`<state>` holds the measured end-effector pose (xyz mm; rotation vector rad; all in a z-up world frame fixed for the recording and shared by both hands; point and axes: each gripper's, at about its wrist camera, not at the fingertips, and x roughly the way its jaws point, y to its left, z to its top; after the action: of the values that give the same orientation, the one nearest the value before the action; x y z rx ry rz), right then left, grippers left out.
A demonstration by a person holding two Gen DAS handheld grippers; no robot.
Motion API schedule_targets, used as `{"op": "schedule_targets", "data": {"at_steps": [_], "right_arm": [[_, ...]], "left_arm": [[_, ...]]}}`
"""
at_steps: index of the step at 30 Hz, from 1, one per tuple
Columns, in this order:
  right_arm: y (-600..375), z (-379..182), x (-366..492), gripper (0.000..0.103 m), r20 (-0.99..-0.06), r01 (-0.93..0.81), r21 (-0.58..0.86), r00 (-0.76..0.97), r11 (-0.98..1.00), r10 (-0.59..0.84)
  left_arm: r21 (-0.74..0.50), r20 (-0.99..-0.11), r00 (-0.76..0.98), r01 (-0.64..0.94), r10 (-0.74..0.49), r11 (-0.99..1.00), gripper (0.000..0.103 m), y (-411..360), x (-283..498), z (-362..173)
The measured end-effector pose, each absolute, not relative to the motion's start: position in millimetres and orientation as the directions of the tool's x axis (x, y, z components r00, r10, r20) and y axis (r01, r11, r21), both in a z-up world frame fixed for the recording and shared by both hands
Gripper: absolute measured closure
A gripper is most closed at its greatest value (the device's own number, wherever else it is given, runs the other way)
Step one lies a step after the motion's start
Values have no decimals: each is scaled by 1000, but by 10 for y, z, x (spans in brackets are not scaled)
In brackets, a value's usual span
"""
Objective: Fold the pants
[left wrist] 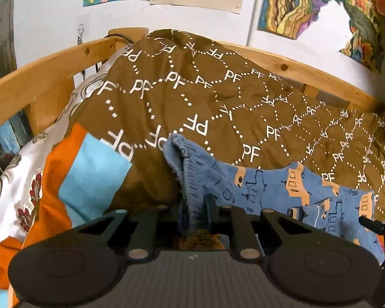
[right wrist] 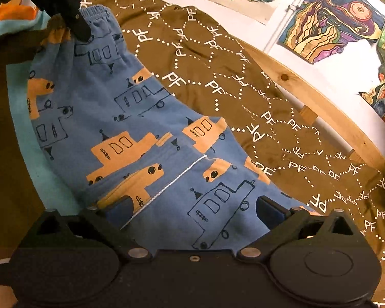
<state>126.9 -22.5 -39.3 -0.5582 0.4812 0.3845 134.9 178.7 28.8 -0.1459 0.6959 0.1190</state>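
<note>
A: On the bed, across the brown quilt (right wrist: 218, 82), spread lengthwise: blue pants (right wrist: 131, 138) with orange boat prints. Waistband toward eleven o'clock in the right wrist view, legs running down toward five.

B: Left gripper (left wrist: 196, 205)?

A: Fingers narrow, clamped on the gathered elastic waistband. Cloth bunched upright between them, rising toward twelve o'clock in its own view. Seen from the right wrist camera too, at ten o'clock, biting the waistband edge.

B: Why pinched there?

A: Probably to lift one end clear of the quilt, so the pants hang taut rather than drag and wrinkle.

B: And the right gripper (right wrist: 192, 210)?

A: Fingers wide apart, straddling the lower leg cloth at six o'clock. No pinch visible; fabric lying flat between them, white drawcord (right wrist: 166, 187) trailing across.

B: Reason for that stance?

A: Likely lining up on the leg end before closing, so both ends get carried together for the fold.

B: Surroundings?

A: Wooden bed rail (right wrist: 320, 107) curving from one to four o'clock, coloured drawings (right wrist: 341, 12) on the wall beyond. Orange and light-blue blanket (left wrist: 71, 174) at eight o'clock in the left view.

B: Risk?

A: Thin grip on elastic; could slip if pulled hard.
</note>
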Motion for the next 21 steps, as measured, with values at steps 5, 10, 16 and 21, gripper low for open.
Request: {"op": "schedule_targets", "data": {"at_steps": [5,10,16,21], "right_arm": [[-240,-417,1231,1,-521,-478,-386,818,789,241],[-295,-384,1222,1,-508,-476,-345,819,809,266],[-331,-290,1163,1,-500,-502,-367,817,783,289],[-621,-78,1081,1,-486,-509,-392,822,766,297]], "left_arm": [[-57,-653,753,-154,80,986,85,1706,1366,337],[-43,-655,752,-141,79,989,85,1629,1366,412],[-7,-641,765,-90,65,996,85,1388,1358,633],[34,-612,790,1,20,999,85,1004,1363,863]]}}
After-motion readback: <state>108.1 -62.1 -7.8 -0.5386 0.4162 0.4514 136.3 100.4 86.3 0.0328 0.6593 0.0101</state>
